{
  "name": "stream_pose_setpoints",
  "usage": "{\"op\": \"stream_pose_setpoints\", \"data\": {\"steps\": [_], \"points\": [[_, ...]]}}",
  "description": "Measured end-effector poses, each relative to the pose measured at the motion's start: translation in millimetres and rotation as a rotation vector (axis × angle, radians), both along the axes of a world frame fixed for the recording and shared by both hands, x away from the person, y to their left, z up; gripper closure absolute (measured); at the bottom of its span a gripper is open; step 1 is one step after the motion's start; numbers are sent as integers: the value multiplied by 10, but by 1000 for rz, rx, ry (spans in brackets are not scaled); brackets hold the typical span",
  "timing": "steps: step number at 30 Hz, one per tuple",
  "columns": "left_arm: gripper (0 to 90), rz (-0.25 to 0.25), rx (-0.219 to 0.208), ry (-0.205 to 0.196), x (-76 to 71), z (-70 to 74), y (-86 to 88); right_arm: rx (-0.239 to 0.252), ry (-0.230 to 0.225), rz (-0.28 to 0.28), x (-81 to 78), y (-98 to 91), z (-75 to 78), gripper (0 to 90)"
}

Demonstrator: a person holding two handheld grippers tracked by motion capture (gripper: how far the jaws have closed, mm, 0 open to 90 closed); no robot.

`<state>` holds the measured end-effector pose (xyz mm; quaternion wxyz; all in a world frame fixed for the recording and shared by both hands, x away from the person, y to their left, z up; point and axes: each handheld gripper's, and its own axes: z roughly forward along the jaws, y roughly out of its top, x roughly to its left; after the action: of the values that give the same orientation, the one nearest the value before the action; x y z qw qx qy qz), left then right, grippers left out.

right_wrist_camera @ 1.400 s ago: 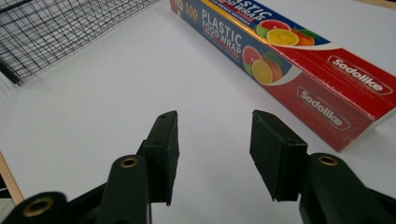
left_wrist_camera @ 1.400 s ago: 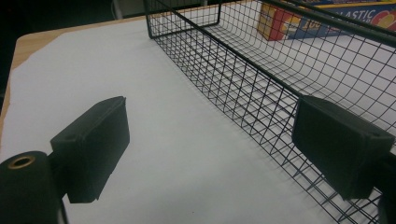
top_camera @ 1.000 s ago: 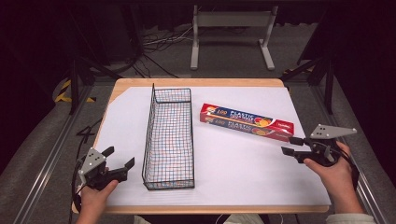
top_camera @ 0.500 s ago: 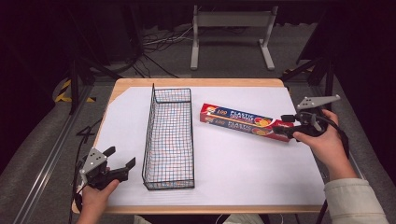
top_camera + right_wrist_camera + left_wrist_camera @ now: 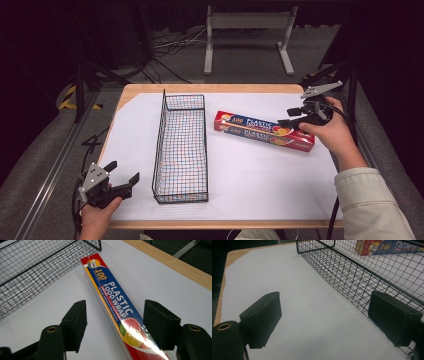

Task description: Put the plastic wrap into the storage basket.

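While left gripper (image 5: 121, 176) rests wide apart, right gripper (image 5: 115, 327) straddles wrap box (image 5: 113, 298), jaws just narrowing, not touching.

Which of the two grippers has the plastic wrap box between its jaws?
The right gripper: its open jaws straddle the near end of the plastic wrap box. The left gripper rests apart, beside the wire basket.

In the high view, the wire basket (image 5: 182, 148) stands lengthwise in the middle of the frame, a tall mesh wall between the left and right halves of the white sheet (image 5: 260, 175). Left of it runs 1 bare strip. The lower right of the frame is open sheet. At the centre right, the plastic wrap box (image 5: 264, 131) lies slantwise, with a bare gap between it and the basket.
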<state>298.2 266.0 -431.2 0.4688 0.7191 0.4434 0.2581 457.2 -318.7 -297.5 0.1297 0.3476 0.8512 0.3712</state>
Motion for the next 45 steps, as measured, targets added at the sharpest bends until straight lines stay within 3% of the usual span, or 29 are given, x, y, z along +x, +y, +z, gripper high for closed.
{"op": "stream_pose_setpoints", "data": {"steps": [11, 17, 22, 25, 33, 38, 40, 45], "points": [[124, 1, -2, 5, 12, -9, 0, -2, -41, -5, 149, 105, -31, 314], [124, -11, -2, 4, 40, -14, -22, -22, -24, 6, 270, 175, -65, 304], [126, -4, -12, 5, 52, -19, -24, 20, -2, 28, 391, 260, -170, 289], [126, -6, -14, 3, 59, -20, -20, 20, 1, 35, 428, 286, -202, 284], [125, -12, -19, 5, 78, -24, -14, -25, -4, 72, 571, 363, -383, 222], [124, -11, -28, 0, 91, -27, -9, -88, -5, 94, 631, 412, -545, 147], [125, -11, -30, 3, 94, -24, -7, -107, 23, 120, 652, 437, -618, 138], [125, -15, -27, 4, 107, -30, -16, -147, 38, 144, 684, 490, -730, 117]]}}
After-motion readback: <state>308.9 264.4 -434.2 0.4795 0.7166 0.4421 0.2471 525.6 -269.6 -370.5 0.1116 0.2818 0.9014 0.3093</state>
